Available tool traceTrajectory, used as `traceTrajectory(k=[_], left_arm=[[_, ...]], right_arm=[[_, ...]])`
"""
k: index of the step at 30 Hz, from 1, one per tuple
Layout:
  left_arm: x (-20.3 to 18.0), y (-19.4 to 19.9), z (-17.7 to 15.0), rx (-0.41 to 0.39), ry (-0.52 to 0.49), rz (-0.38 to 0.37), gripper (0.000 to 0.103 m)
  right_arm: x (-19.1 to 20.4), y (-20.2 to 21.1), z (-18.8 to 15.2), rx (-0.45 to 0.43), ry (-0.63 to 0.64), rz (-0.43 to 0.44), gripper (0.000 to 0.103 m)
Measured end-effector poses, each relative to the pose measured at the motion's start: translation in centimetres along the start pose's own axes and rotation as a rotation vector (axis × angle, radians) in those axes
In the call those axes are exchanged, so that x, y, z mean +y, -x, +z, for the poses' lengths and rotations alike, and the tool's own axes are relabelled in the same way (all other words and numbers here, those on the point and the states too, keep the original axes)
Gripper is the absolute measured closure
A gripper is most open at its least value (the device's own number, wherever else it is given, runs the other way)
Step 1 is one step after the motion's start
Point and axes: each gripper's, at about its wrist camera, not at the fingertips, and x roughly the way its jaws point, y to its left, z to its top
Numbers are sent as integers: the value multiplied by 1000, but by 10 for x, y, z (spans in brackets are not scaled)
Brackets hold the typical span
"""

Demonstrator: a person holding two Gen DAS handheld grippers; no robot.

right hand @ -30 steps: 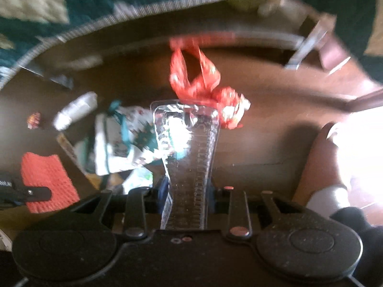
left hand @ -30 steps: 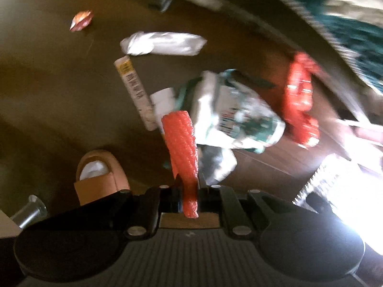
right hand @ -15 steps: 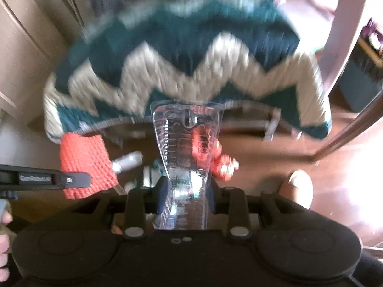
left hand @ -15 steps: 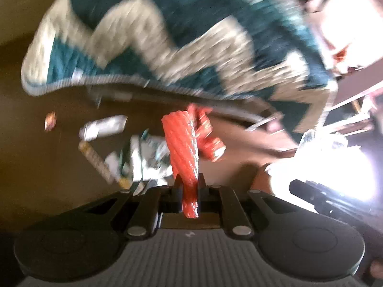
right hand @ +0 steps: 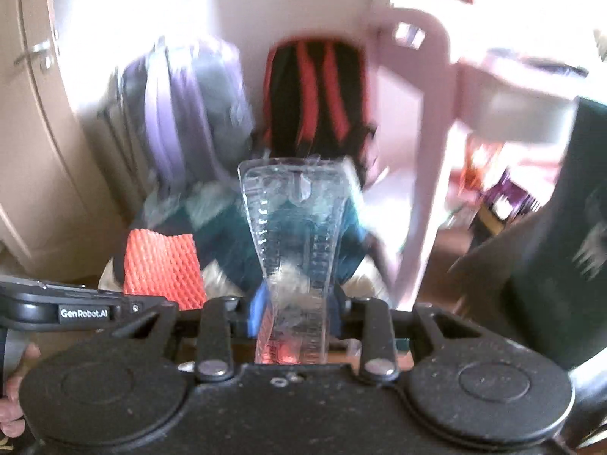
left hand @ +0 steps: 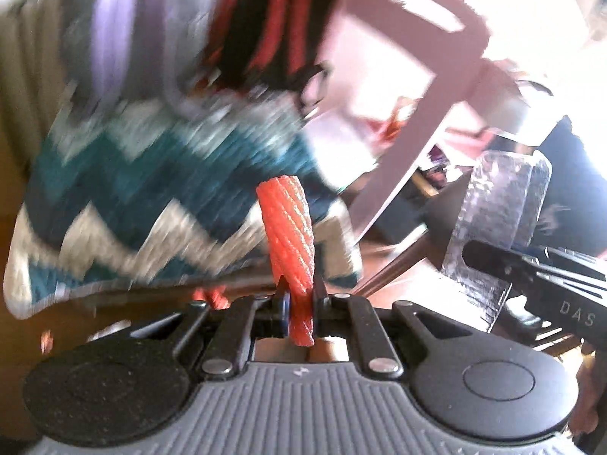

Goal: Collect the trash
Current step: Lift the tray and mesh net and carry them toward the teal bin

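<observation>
Both views are heavily blurred; background detail is limited.

Largest item: a teal-and-cream zigzag blanket (left hand: 125, 204) fills the left and centre of the left wrist view, its edge hanging over dark wooden floor (left hand: 22, 341). In the right wrist view it lies behind the held items.

Behind the blanket stand a black-and-red striped bag (right hand: 316, 94) and, to its left, a lavender and grey bag (right hand: 182, 106). A pale pink chair frame (right hand: 428, 144) stands right of the striped bag. A cream cupboard door (right hand: 34, 144) occupies the left edge of the right wrist view. A dark upright object at its right edge cannot be identified.

Right gripper (right hand: 297, 314): fingers partly apart, pressing both sides of a clear plastic blister pack (right hand: 296, 235), which stands upright between them and flares wider toward its top. The left wrist view shows the same pack at the right, gripped low on its side.

Left gripper (left hand: 299, 299): fingers almost fully closed, pinching the lower end of a piece of red foam netting (left hand: 290, 235), which rises upright from the grip. The right wrist view shows its broad face at the left.

Both trash items are held in the air, clear of the floor. A few small red scraps (left hand: 210, 297) lie on the floor under the blanket edge; too blurred to identify.
</observation>
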Motion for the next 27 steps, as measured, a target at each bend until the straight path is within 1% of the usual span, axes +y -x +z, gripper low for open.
traceTrajectory(k=[6, 10, 13, 16, 21, 22, 25, 27], left_arm=[[-83, 24, 48, -105, -147, -79, 93], [-142, 32, 84, -141, -205, -160, 93], [-187, 35, 107, -166, -257, -204, 93], [-229, 35, 125, -170, -298, -258, 93], [-298, 27, 145, -170, -376, -307, 93], [-309, 21, 149, -166, -388, -320, 93], [-342, 6, 154, -142, -407, -361, 93], [-359, -6, 157, -119, -409, -371, 93]], right_arm=[[-44, 57, 38, -145, -21, -84, 71], [-82, 85, 60, -215, -56, -148, 71], [-114, 106, 74, -263, -88, -208, 71], [-144, 126, 88, -306, -118, -271, 71], [-191, 149, 104, -363, -158, -367, 71], [-198, 152, 105, -371, -163, -390, 71], [-228, 157, 105, -373, -195, -445, 70], [-242, 152, 103, -365, -215, -467, 70]])
